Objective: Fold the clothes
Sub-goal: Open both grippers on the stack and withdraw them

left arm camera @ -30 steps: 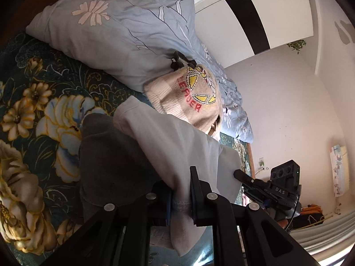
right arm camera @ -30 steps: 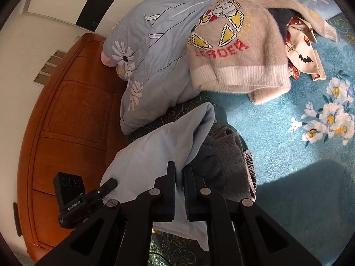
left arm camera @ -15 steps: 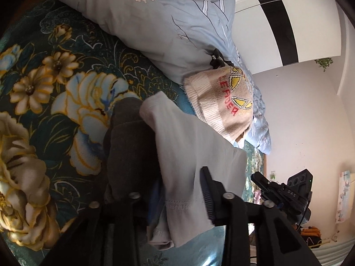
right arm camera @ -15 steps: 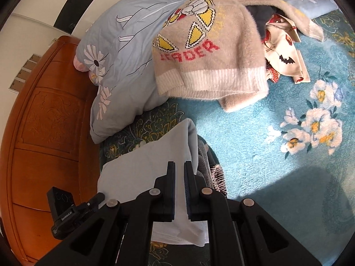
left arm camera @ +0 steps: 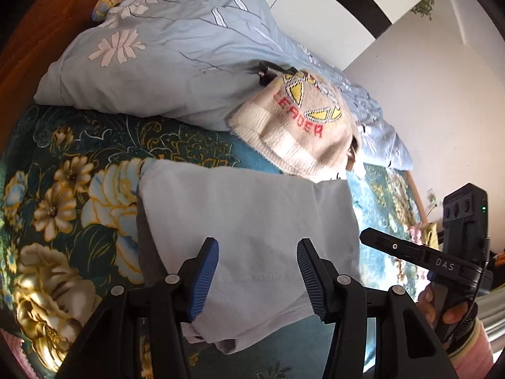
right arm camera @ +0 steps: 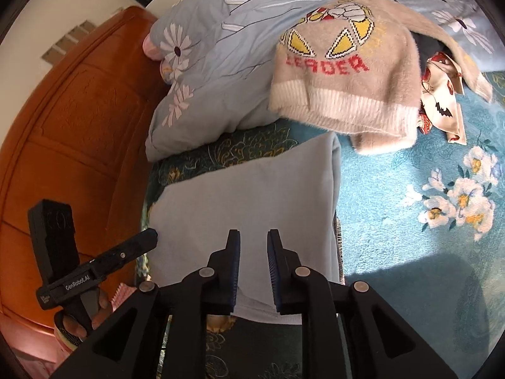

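Left wrist view: left gripper point(left arm camera: 257, 271) gapes over the folded pale-blue garment point(left arm camera: 252, 221) (right gripper point(right arm camera: 253, 265) parted too, narrower).

"LEADER" on beige sweater point(right arm camera: 341, 72); "GenRobot.AI" on left tongs point(right arm camera: 94, 268); "DAS" on right tongs point(left arm camera: 442, 262)

Left wrist view: low, close over folded pale blue garment point(left arm camera: 252, 221), facing along bed toward white wall. Right wrist view: higher, looking down same garment point(right arm camera: 249, 202) toward wooden headboard point(right arm camera: 72, 132). Both share beige sweater point(left arm camera: 303, 129) point(right arm camera: 344, 72), blue duvet point(left arm camera: 164, 50). Each catches other gripper at frame edge, probably alongside.
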The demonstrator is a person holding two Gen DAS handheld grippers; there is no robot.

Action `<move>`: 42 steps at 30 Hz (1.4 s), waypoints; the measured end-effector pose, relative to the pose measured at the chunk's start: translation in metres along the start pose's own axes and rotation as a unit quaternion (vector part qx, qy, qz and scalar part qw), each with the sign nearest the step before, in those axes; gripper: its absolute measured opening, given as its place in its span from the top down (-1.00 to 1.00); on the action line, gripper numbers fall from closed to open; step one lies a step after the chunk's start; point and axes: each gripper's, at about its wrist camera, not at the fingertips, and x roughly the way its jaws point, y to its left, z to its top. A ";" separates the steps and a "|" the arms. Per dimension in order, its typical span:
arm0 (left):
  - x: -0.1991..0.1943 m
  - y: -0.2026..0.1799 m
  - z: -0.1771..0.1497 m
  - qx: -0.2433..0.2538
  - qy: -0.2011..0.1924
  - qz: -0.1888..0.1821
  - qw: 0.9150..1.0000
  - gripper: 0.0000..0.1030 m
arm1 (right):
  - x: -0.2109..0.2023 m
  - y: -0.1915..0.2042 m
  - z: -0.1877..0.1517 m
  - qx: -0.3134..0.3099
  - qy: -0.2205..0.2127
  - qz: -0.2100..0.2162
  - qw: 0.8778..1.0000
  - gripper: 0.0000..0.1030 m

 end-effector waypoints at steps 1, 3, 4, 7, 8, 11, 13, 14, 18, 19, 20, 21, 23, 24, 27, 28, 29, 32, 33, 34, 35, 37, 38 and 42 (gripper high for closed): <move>0.004 0.003 -0.002 -0.005 0.004 0.003 1.000 -0.09 | 0.002 -0.002 -0.003 -0.002 0.001 -0.003 1.000 0.63; 0.011 0.012 -0.006 -0.020 0.011 0.005 1.000 -0.09 | 0.007 -0.009 -0.009 0.005 0.004 -0.011 1.000 0.63; 0.014 0.017 -0.008 -0.030 0.014 0.003 0.999 -0.09 | 0.010 -0.014 -0.012 0.012 0.006 -0.015 1.000 0.63; 0.023 0.031 -0.011 -0.063 0.019 -0.006 0.998 -0.09 | 0.023 -0.034 -0.017 0.049 0.015 -0.026 0.998 0.63; 0.024 0.031 -0.012 -0.066 0.019 -0.006 0.998 -0.09 | 0.027 -0.039 -0.019 0.062 0.019 -0.029 0.998 0.63; 0.026 0.029 -0.014 -0.067 0.019 -0.001 0.998 -0.09 | 0.028 -0.043 -0.023 0.069 0.017 -0.031 0.997 0.63; 0.021 0.023 -0.015 -0.058 0.009 0.011 0.998 -0.09 | 0.019 -0.042 -0.025 0.062 0.006 -0.028 0.998 0.63; 0.018 0.021 -0.015 -0.053 0.003 0.017 0.998 -0.09 | 0.014 -0.041 -0.027 0.062 -0.002 -0.025 0.998 0.63; 0.008 0.008 -0.020 -0.031 -0.020 0.042 0.998 -0.09 | -0.003 -0.036 -0.042 0.051 -0.022 -0.009 0.998 0.62; 0.008 0.003 -0.024 -0.024 -0.026 0.043 0.998 -0.09 | -0.005 -0.034 -0.047 0.045 -0.024 -0.007 0.999 0.61; 0.009 -0.002 -0.029 -0.016 -0.031 0.043 0.998 -0.09 | -0.006 -0.032 -0.052 0.037 -0.021 -0.007 0.999 0.55; 0.010 -0.007 -0.035 -0.009 -0.035 0.043 0.998 -0.09 | -0.005 -0.029 -0.058 0.027 -0.015 -0.011 0.999 0.51; 0.012 -0.017 -0.044 0.002 -0.040 0.050 0.998 -0.09 | -0.002 -0.023 -0.071 0.005 -0.006 -0.021 1.000 0.48; 0.012 -0.021 -0.048 0.005 -0.042 0.051 0.998 -0.09 | -0.001 -0.019 -0.077 -0.011 -0.003 -0.032 0.999 0.48; 0.008 -0.032 -0.059 0.009 -0.055 0.050 0.997 -0.09 | 0.004 -0.009 -0.093 -0.049 0.004 -0.061 0.997 0.48; 0.007 -0.033 -0.063 0.006 -0.056 0.048 0.997 -0.09 | 0.006 -0.007 -0.098 -0.059 0.006 -0.067 0.996 0.44; 0.008 -0.034 -0.067 0.002 -0.056 0.045 0.997 -0.09 | 0.008 -0.006 -0.103 -0.067 0.007 -0.073 0.995 0.37; 0.008 -0.039 -0.078 0.007 -0.057 0.057 0.997 -0.18 | 0.011 -0.005 -0.119 -0.081 0.007 -0.078 0.994 0.21; 0.008 -0.039 -0.082 0.006 -0.056 0.066 0.996 -0.21 | 0.012 -0.005 -0.123 -0.087 0.009 -0.080 0.993 0.21; 0.008 -0.040 -0.086 0.004 -0.056 0.076 0.995 -0.30 | 0.013 -0.005 -0.127 -0.092 0.010 -0.083 0.992 0.20; 0.009 -0.040 -0.091 0.002 -0.056 0.087 0.995 -0.38 | 0.012 -0.006 -0.129 -0.095 0.009 -0.085 0.992 0.19; 0.010 -0.040 -0.099 -0.002 -0.057 0.106 0.993 -0.62 | 0.011 -0.007 -0.133 -0.101 0.006 -0.091 0.991 0.14; 0.011 -0.039 -0.104 -0.004 -0.060 0.114 0.992 -0.64 | 0.010 -0.008 -0.134 -0.102 0.003 -0.092 0.991 0.07; 0.025 -0.034 -0.120 -0.008 -0.047 0.149 0.988 -1.00 | 0.002 -0.013 -0.137 -0.099 -0.013 -0.088 0.991 0.03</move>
